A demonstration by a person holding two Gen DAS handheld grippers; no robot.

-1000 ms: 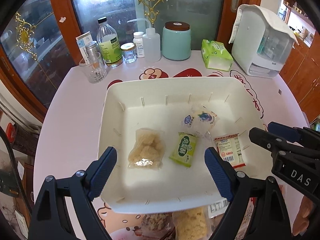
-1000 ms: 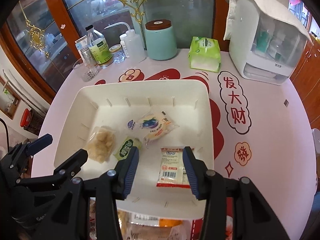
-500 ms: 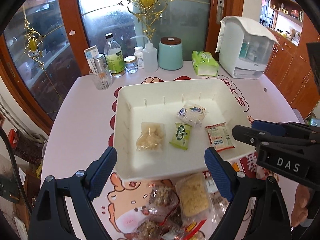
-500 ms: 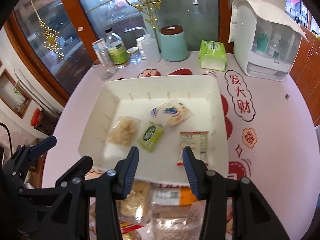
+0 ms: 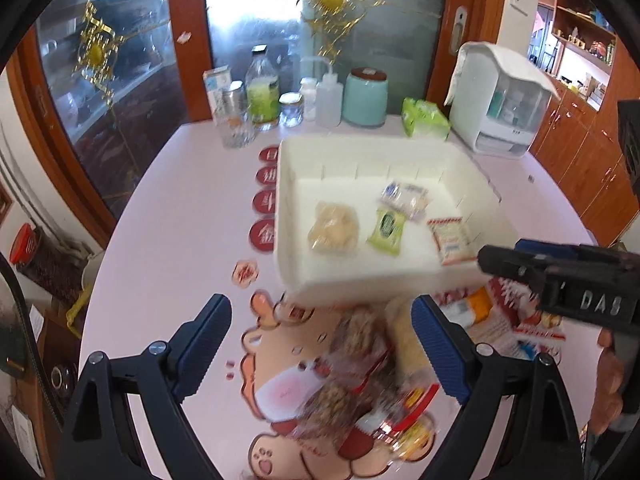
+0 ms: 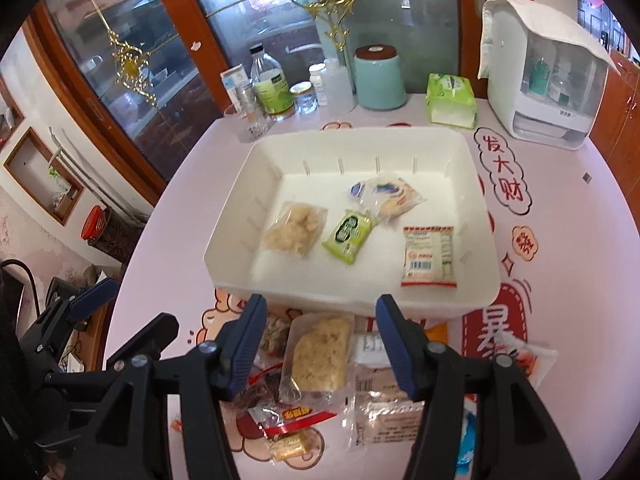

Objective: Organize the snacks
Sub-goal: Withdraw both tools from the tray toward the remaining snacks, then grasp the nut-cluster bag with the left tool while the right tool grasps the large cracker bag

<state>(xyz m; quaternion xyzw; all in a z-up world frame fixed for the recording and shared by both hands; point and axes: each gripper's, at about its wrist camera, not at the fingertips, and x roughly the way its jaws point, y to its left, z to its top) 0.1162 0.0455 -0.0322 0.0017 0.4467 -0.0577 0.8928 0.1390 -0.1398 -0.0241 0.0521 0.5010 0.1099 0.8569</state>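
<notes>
In white bin (image 6: 478, 216), four snack packets (image 6: 349, 235)

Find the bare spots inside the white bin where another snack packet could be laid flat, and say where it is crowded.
In the white bin, bare floor lies along the back wall, in the near-left corner before the pale crumbly packet, and between the green packet and the red-striped packet. The middle, around the clear packet, is crowded.

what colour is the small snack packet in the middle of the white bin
Light green with a darker green oval label, the snack packet shows clearest in the right wrist view.
</notes>
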